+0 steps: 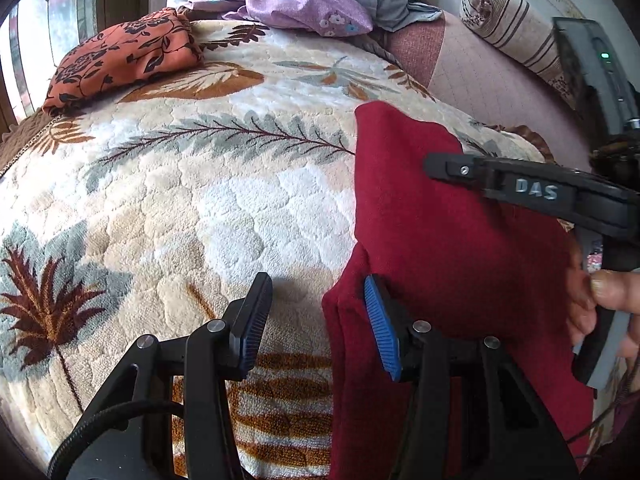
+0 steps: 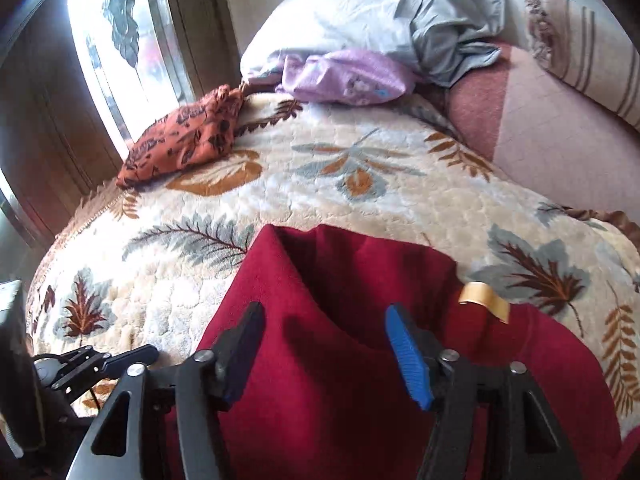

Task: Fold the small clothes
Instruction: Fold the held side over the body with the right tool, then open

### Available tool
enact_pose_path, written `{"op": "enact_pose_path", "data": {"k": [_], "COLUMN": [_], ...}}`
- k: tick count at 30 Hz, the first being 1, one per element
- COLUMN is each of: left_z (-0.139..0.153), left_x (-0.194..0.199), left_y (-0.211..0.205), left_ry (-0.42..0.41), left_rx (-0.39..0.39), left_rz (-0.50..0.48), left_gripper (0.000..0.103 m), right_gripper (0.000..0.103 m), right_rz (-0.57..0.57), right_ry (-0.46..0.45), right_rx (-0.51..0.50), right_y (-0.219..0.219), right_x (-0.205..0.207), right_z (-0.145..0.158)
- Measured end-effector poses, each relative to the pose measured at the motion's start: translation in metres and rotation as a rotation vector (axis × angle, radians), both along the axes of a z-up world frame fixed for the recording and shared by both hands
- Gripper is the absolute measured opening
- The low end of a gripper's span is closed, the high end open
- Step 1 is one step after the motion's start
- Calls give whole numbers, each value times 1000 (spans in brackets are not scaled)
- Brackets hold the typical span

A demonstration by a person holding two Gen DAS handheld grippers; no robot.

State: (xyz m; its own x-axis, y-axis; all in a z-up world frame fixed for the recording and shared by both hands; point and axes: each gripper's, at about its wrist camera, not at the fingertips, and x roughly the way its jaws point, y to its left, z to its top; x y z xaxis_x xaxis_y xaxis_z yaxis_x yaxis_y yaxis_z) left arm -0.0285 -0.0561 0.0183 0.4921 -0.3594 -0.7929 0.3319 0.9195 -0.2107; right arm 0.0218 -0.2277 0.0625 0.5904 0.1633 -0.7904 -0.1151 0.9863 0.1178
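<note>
Left jaws: the left gripper (image 1: 316,320) is apart, nothing pinched, over the red cloth's edge.
Right jaws: the right gripper (image 2: 324,348) is apart, above the cloth.
Red cloth (image 2: 340,280): lies on the leafy blanket (image 2: 280,200).
Orange cloth (image 2: 184,136): folded, far back.

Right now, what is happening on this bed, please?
A person holds two grippers over a dark red garment on a leaf-patterned blanket. The left gripper is open at the garment's edge; the right gripper is open above its middle. Neither grips it. Folded clothes lie further back.
</note>
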Motion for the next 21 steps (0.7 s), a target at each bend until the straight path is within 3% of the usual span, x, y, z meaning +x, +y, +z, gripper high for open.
{"op": "enact_pose_path", "data": {"k": [1,5,11,16,17,20,21], "left_z": [0,2,2,10,13,21,22], "left_x": [1,5,6,1,-2,-8,-10], "left_y": [0,0,-1,-1,-2,-7,-9], "left_ry": [3,8,-9,-65,-87,-118,-118], "left_rx": [-6,-11,-3,13,14,-17,-30], "left_rz": [-2,-2,-1,-2,-9,-47,-62], "left_gripper": [48,48,48,48,48,48,48], "right_gripper": [11,5,4,7,13,61,64], "right_rz": [32,31,-39,-53,-61,-122,-158], "right_ry": [44,23,8,-10,-13,-46,-62], "right_rx": [6,-62,-81,-28,-16,-12,-21], "right_y": [5,18,23,8,0,-31,-43], "right_x": [10,23,50,21,7,-41,-60], "right_z": [-11,-23,-40,-15,-8,5,7]}}
